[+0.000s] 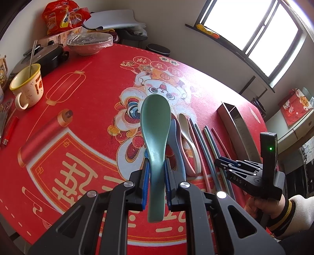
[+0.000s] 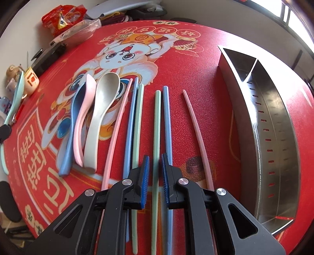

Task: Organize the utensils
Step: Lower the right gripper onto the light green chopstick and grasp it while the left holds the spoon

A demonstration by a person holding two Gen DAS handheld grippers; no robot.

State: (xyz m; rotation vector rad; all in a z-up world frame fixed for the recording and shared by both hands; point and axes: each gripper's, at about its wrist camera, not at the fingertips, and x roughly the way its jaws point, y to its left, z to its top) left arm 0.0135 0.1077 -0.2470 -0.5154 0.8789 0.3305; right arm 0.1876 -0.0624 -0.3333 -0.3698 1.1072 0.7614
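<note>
My left gripper (image 1: 156,168) is shut on the handle of a green spoon (image 1: 155,125), held above the red mat with its bowl pointing away. On the mat lie a blue spoon (image 2: 73,125), a pink spoon (image 2: 85,115) and a beige spoon (image 2: 101,115), with several pink, blue and green chopsticks to their right. My right gripper (image 2: 155,170) is low over these, its jaws drawn in narrow around one green chopstick (image 2: 157,121). Thin strips of mat show on both sides of that chopstick. The right gripper (image 1: 220,163) also shows in the left wrist view, held by a hand.
A steel utensil holder (image 2: 274,125) with two compartments lies at the right of the mat. At the far left stand a cream mug (image 1: 27,84) with a metal spoon, a covered bowl (image 1: 89,42), a black pan (image 1: 42,56) and red snack bags (image 1: 62,15).
</note>
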